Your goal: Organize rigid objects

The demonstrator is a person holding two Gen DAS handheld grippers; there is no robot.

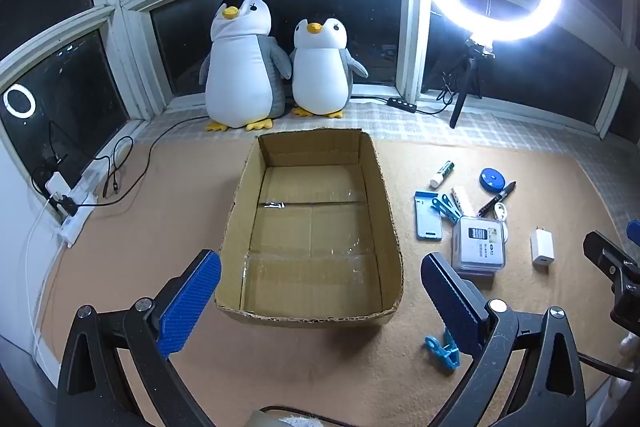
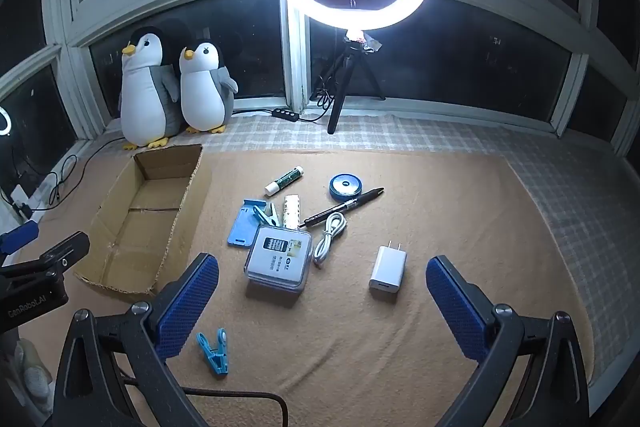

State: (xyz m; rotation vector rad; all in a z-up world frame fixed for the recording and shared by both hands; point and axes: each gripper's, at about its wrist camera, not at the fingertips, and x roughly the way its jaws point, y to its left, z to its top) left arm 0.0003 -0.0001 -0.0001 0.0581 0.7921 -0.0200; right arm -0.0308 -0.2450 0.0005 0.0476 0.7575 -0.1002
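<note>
both tools, left tool [image 1: 320, 303] and right tool [image 2: 322, 301], hang spread apart and hold nothing; the box [image 1: 390, 227] is bare, so sorting hasn't begun. next likely: right tool lowers onto the charger [image 2: 387, 269].

The box [image 1: 384, 195] is plain brown cardboard on a tan mat [image 2: 360, 347], which lies on a grey-and-white checked cloth [image 2: 580, 187]. The charger [image 2: 387, 269] and cable [image 2: 329, 233] are white; the clip [image 2: 214, 351], stand [image 2: 242, 227] and round tin [image 2: 346, 185] are blue. Both penguins [image 1: 244, 67] are white, grey and black with yellow beaks, and the tongs [image 2: 322, 303] have blue ribbed pads on black arms.
</note>
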